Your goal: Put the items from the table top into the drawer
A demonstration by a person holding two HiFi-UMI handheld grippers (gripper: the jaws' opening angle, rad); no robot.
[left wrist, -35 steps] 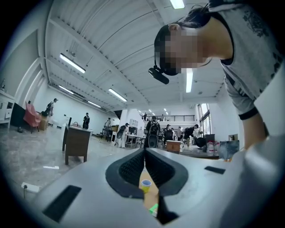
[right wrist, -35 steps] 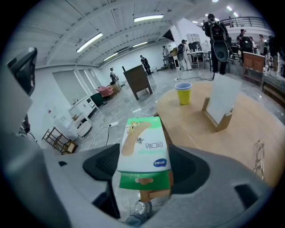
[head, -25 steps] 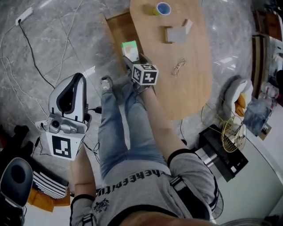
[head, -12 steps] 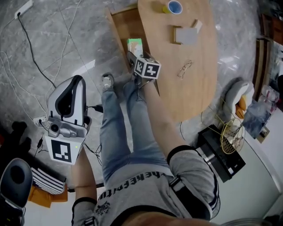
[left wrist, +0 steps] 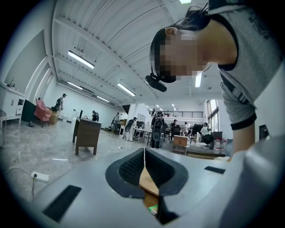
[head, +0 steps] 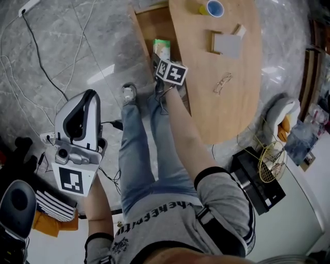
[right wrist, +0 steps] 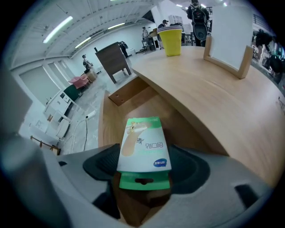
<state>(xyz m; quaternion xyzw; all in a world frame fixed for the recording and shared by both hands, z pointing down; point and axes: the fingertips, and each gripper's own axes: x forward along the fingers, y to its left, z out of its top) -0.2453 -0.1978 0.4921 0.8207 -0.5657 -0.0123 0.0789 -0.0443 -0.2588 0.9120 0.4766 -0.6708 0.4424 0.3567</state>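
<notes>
Right gripper view: the right gripper point(right wrist: 143, 180) is gripping a green-and-white pack point(right wrist: 143, 149) by its green tab end, its fingers point(right wrist: 99, 168) closing narrowly on it from both sides.
Pack: it is sticking out ahead of the fingers and hanging over the open drawer point(right wrist: 116, 116), just beside the edge of the surface point(right wrist: 222, 107).
Head view: the right gripper point(head: 164, 64) is reaching out in front of the person, with the pack point(head: 161, 49) showing past the marker cube, over the drawer point(head: 149, 26) that is jutting out from the left side of the surface point(head: 221, 111).
Left gripper view: the left gripper point(left wrist: 144, 165) is keeping its fingers point(left wrist: 130, 169) pressed together, only a thin seam showing, with nothing between them.
Left gripper: in the head view it point(head: 78, 129) is hanging low at the person's left over the floor point(head: 62, 46), well apart from the drawer.
Surface: it is carrying a yellow cup point(head: 211, 7), a small stand point(head: 227, 44) and glasses point(head: 223, 83), all well apart from both grippers.
</notes>
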